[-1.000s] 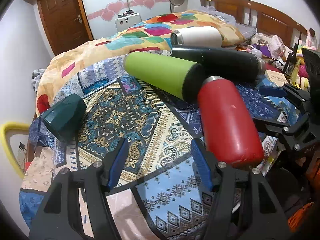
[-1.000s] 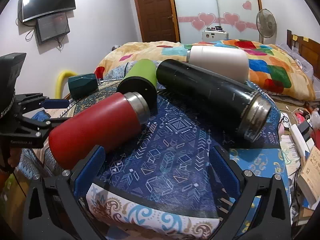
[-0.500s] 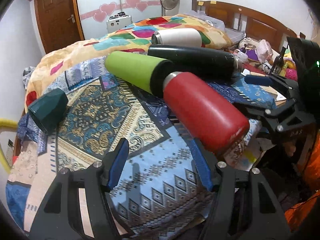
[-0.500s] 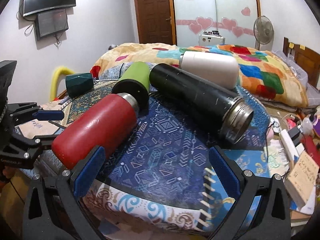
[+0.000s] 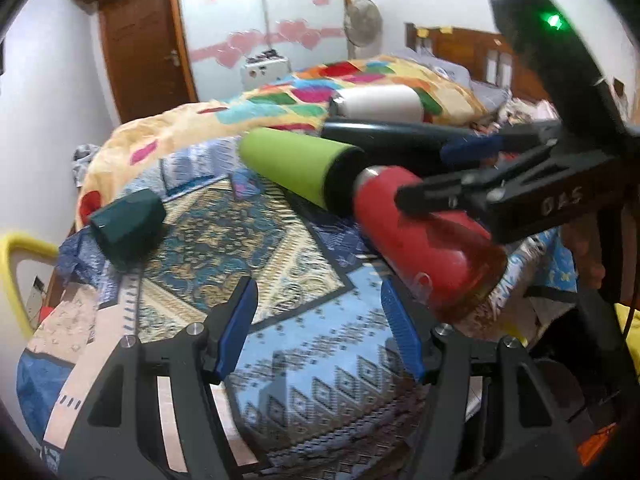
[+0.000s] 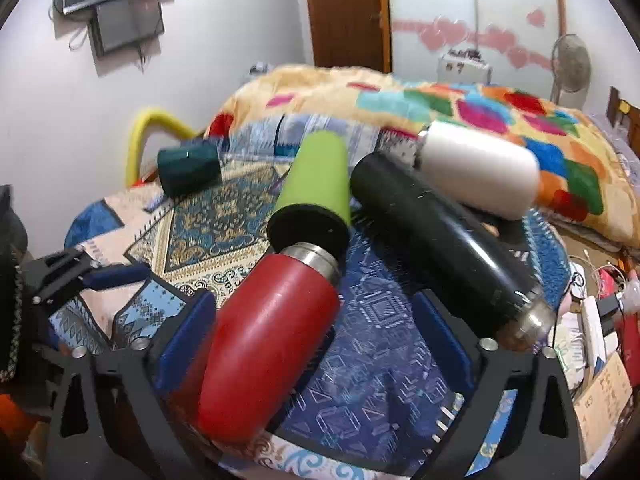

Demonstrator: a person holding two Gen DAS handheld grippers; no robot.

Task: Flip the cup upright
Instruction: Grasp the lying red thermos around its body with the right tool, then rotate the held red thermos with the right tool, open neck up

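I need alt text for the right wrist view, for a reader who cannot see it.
The open right gripper closes in on a red bottle lying on its side on a patterned cloth, with the bottle between its blue pads. Beyond lie a green bottle, a black flask, a white bottle and a dark green cup.

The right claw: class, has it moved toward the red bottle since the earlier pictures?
Yes. The right claw has advanced toward the red bottle, which now lies between its open fingers, and toward the green bottle behind.
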